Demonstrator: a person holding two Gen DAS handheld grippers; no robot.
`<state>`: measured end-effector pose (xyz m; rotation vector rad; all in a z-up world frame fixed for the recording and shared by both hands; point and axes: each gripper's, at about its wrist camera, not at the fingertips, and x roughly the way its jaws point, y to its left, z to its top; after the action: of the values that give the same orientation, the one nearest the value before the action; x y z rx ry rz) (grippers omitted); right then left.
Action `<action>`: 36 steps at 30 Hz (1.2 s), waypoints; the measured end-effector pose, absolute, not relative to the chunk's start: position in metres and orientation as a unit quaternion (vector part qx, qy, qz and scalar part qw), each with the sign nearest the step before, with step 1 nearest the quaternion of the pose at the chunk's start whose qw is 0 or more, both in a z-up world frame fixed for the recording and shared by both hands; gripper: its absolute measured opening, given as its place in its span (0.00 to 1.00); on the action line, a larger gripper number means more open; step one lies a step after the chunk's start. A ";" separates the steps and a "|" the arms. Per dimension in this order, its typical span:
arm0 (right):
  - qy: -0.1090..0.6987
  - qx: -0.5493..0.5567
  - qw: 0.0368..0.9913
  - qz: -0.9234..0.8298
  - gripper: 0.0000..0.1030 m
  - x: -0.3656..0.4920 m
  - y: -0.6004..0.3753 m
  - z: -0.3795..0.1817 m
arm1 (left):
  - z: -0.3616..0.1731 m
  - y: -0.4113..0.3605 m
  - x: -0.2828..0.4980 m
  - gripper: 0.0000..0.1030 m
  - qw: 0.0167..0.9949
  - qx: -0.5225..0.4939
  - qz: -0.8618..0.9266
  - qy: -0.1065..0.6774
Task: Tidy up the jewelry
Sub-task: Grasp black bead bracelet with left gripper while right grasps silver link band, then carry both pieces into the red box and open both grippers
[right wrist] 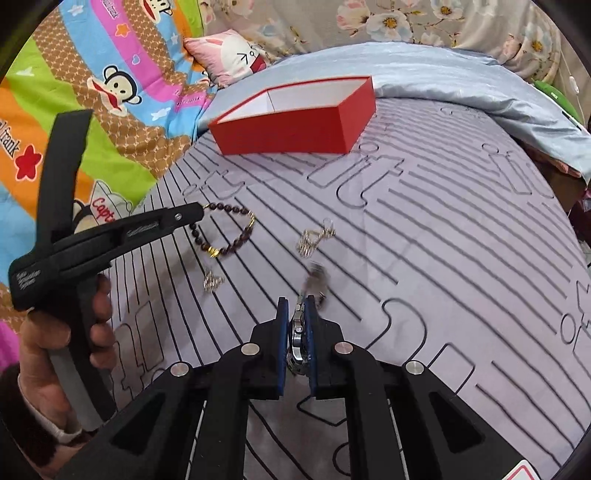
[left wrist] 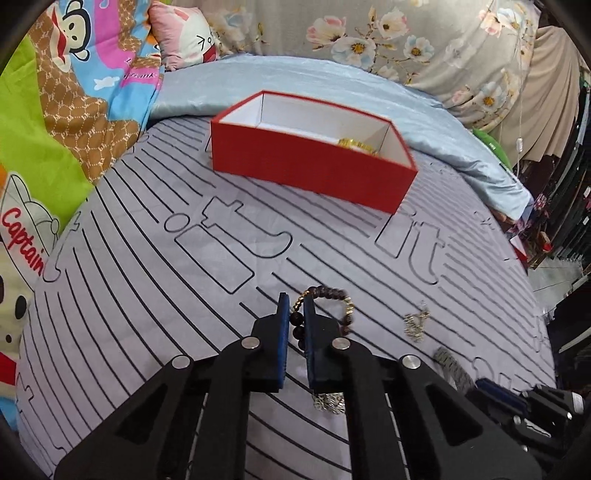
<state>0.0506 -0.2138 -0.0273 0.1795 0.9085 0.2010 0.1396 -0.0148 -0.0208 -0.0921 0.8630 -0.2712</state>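
My left gripper point(left wrist: 295, 306) is shut on a bracelet point(left wrist: 327, 292) of dark beads with gold spacers, gripping its left side. From the right wrist view, the same gripper point(right wrist: 197, 215) holds the bracelet point(right wrist: 238, 242) just above the bed sheet, with a hand around its handle. My right gripper point(right wrist: 296, 309) is shut on a silver watch point(right wrist: 298, 339), whose band hangs blurred beyond the fingertips. A red box point(left wrist: 314, 170) with a white inside stands open farther back, with a gold piece point(left wrist: 356, 144) in its right compartment.
A gold ornament point(right wrist: 314, 238) lies on the striped grey sheet point(right wrist: 424, 258) between the grippers, and a smaller gold piece point(right wrist: 213, 281) lies nearer the left gripper. A pale blue quilt point(left wrist: 295, 77), a cartoon blanket point(left wrist: 66, 110) and a pink pillow point(left wrist: 184, 33) border the sheet.
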 end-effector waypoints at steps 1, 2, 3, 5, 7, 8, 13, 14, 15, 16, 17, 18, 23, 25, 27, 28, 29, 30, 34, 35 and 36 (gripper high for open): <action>0.433 0.086 0.892 0.096 0.08 0.052 -0.215 -0.023 | -0.015 -0.014 0.138 0.07 0.900 -0.045 -0.134 0.413; 0.426 0.085 0.896 0.095 0.08 0.054 -0.216 -0.017 | -0.009 -0.012 0.137 0.07 0.901 -0.046 -0.136 0.408; 0.420 0.085 0.899 0.095 0.08 0.056 -0.217 -0.012 | -0.001 -0.011 0.136 0.07 0.903 -0.046 -0.140 0.403; 0.408 0.087 0.903 0.098 0.08 0.061 -0.220 -0.002 | 0.012 -0.011 0.133 0.07 0.906 -0.045 -0.144 0.395; 0.397 0.086 0.908 0.100 0.08 0.066 -0.222 0.009 | 0.025 -0.009 0.134 0.07 0.908 -0.043 -0.150 0.389; 0.390 0.086 0.911 0.102 0.08 0.070 -0.223 0.016 | 0.032 -0.009 0.135 0.07 0.909 -0.044 -0.153 0.385; 0.355 0.079 0.924 0.114 0.08 0.096 -0.224 0.049 | 0.061 -0.008 0.148 0.07 0.918 -0.034 -0.154 0.365; 0.348 0.078 0.927 0.116 0.08 0.102 -0.224 0.055 | 0.066 -0.008 0.152 0.07 0.920 -0.030 -0.152 0.359; 0.343 0.077 0.929 0.117 0.08 0.107 -0.224 0.061 | 0.071 -0.009 0.158 0.07 0.923 -0.026 -0.150 0.353; 0.338 0.077 0.930 0.119 0.08 0.112 -0.225 0.066 | 0.074 -0.009 0.163 0.07 0.925 -0.021 -0.147 0.349; 0.334 0.078 0.932 0.120 0.08 0.121 -0.225 0.071 | 0.077 -0.009 0.170 0.07 0.927 -0.017 -0.143 0.345; 0.330 0.079 0.933 0.122 0.08 0.129 -0.225 0.076 | 0.081 -0.010 0.179 0.07 0.929 -0.016 -0.140 0.342; 0.322 0.085 0.933 0.134 0.08 0.176 -0.224 0.093 | 0.090 -0.014 0.221 0.07 0.934 -0.019 -0.131 0.332; 0.323 0.084 0.933 0.136 0.08 0.198 -0.222 0.097 | 0.088 -0.016 0.239 0.07 0.934 -0.023 -0.125 0.334; 0.326 0.083 0.931 0.141 0.08 0.217 -0.220 0.097 | 0.084 -0.019 0.259 0.07 0.934 -0.024 -0.121 0.336; 0.329 0.085 0.930 0.141 0.08 0.229 -0.219 0.095 | 0.081 -0.020 0.265 0.07 0.933 -0.023 -0.119 0.338; 0.332 0.086 0.929 0.141 0.08 0.237 -0.219 0.092 | 0.077 -0.022 0.276 0.07 0.932 -0.024 -0.118 0.341; 0.339 0.088 0.926 0.142 0.08 0.249 -0.219 0.088 | 0.073 -0.024 0.284 0.07 0.931 -0.024 -0.115 0.345; 0.364 0.094 0.916 0.141 0.08 0.287 -0.214 0.069 | 0.055 -0.034 0.314 0.07 0.925 -0.020 -0.111 0.363; 0.368 0.092 0.914 0.140 0.08 0.292 -0.213 0.065 | 0.050 -0.036 0.321 0.07 0.924 -0.018 -0.109 0.367; 0.373 0.090 0.913 0.140 0.08 0.299 -0.211 0.060 | 0.045 -0.039 0.327 0.07 0.922 -0.017 -0.108 0.371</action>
<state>0.2986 -0.2107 0.0602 0.1854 0.7681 0.2881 0.3267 -0.0386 0.0451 -0.0344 0.7622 -0.2210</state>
